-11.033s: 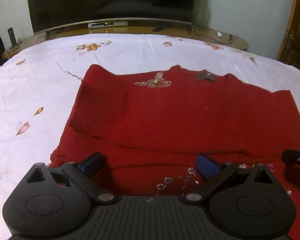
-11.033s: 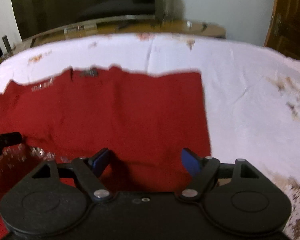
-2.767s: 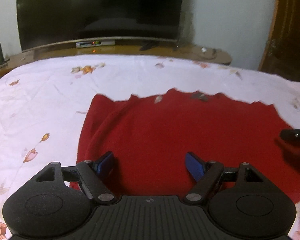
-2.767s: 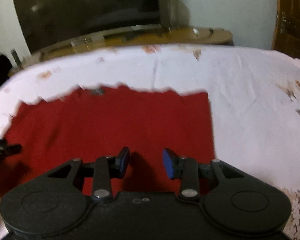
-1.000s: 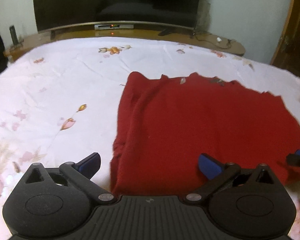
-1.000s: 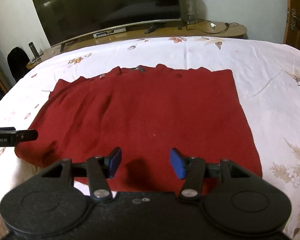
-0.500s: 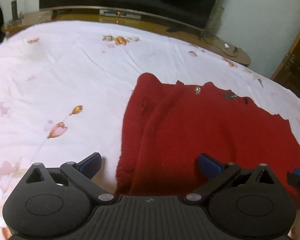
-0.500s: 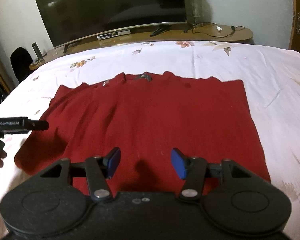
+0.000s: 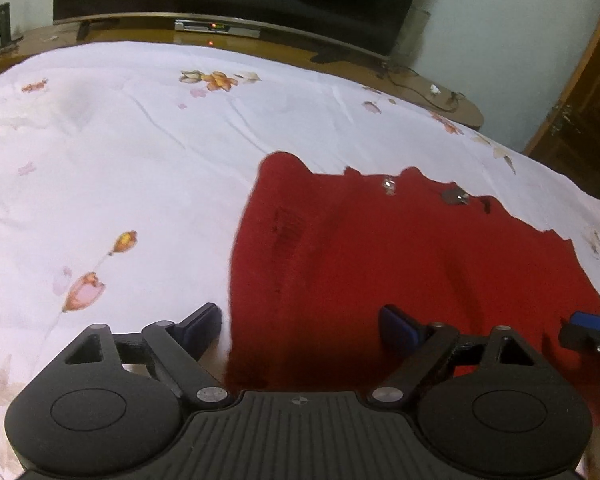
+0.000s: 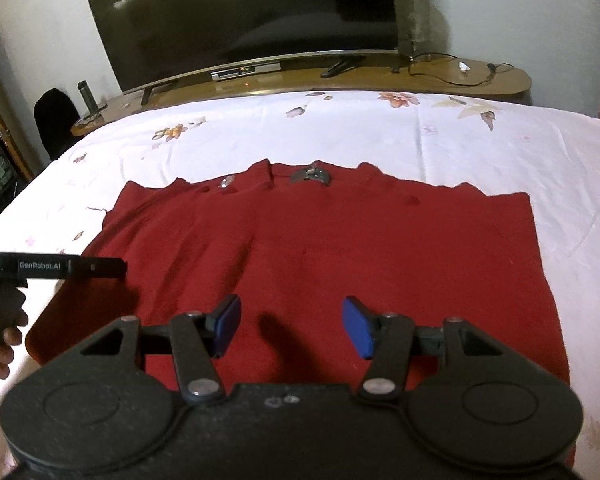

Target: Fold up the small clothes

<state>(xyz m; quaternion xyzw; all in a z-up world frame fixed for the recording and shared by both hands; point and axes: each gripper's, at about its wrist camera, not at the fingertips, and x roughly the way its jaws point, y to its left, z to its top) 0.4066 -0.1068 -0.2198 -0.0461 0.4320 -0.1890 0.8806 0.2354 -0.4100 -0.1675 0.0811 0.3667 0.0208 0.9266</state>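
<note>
On the flowered bedsheet (image 10: 480,140) the red garment (image 10: 340,248) is lying folded flat, while the left gripper (image 9: 300,320), released, is narrowing its jaws astride the garment's left edge and the right gripper (image 10: 291,326) is hovering half-open, empty, suggesting a sideways fold next.

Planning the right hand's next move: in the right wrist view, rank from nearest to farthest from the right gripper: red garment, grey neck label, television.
1. Red garment: directly below and ahead of the right gripper.
2. Grey neck label: at the garment's far edge.
3. Television: beyond the bed, on the wooden stand.
</note>
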